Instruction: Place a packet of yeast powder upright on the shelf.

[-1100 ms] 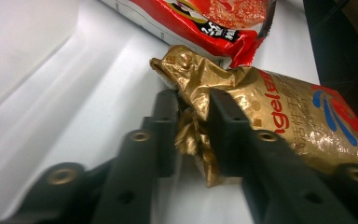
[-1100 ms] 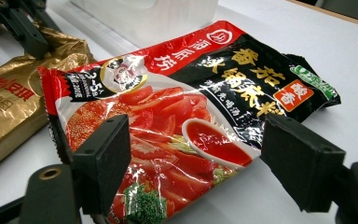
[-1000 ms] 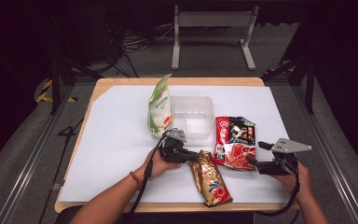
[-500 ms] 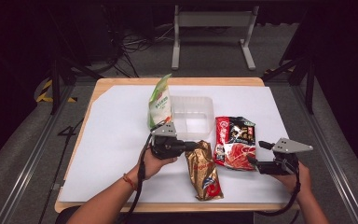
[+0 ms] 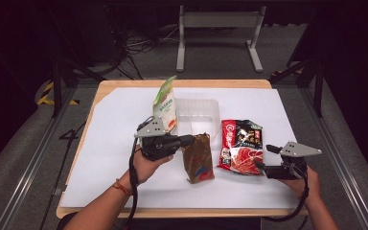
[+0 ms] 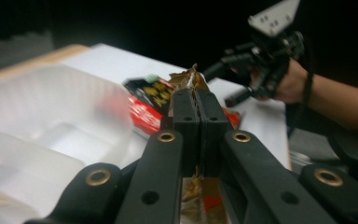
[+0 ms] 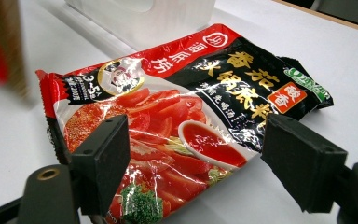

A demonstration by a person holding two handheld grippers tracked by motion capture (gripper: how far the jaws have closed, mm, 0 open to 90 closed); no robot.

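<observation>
My left gripper (image 5: 190, 140) is shut on the top edge of a brown and gold snack packet (image 5: 198, 160), which hangs upright just in front of the clear tub. In the left gripper view the jaws (image 6: 199, 112) are pressed together on the packet's crinkled top (image 6: 189, 77). A red and black soup-base packet (image 5: 241, 146) lies flat on the white sheet to the right. My right gripper (image 5: 264, 157) rests low at that packet's near right corner. Its jaws (image 7: 205, 158) stand open, one on each side of the red packet (image 7: 191, 107), not pressing on it.
A clear plastic tub (image 5: 197, 113) sits behind the brown packet, with a green and white packet (image 5: 166, 106) standing at its left side. The white sheet (image 5: 110, 143) covers a wooden table (image 5: 124, 85). A dark floor with cables and a metal stand lies beyond.
My left gripper has risen and moved toward the tub with the brown packet, which went from lying flat on the sheet to hanging upright. The right gripper has stayed put.
</observation>
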